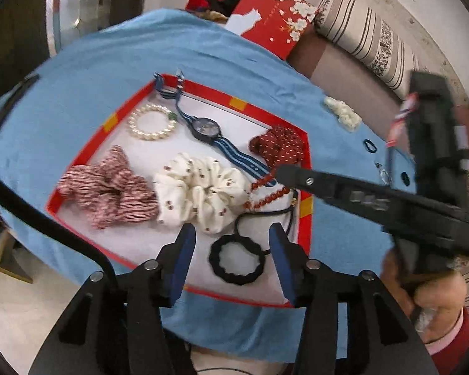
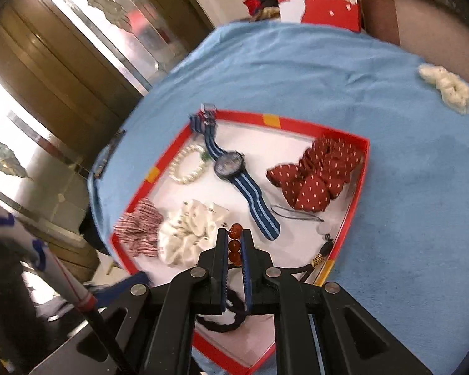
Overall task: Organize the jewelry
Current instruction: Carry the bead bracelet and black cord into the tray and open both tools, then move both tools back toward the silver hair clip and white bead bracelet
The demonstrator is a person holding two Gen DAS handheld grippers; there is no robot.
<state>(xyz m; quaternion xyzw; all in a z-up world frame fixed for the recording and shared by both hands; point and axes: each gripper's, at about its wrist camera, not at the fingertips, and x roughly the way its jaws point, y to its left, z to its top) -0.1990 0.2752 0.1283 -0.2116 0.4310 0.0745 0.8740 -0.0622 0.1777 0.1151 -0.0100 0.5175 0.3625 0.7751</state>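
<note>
The red tray [image 1: 306, 168] is crowded. In the left wrist view, the striped scrunchie [image 1: 109, 187] and white scrunchie [image 1: 200, 190] fill its middle and left. The watch [image 1: 208, 128] lies slanted across the upper part, with the pearl bracelet [image 1: 151, 122] just beside it. The dotted red scrunchie [image 1: 278, 145] blocks the upper right corner. The black hair tie [image 1: 236, 259] sits between the open left tongs [image 1: 233, 259]. The right tongs [image 1: 279, 172] reach in from the right, pinching the orange beads [image 2: 235, 245]. A bare white patch stays free at the tray's lower left. The blue tabletop [image 2: 297, 72] above the tray is wide open, except for a small white scrunchie [image 2: 447, 89] at the upper right.
</note>
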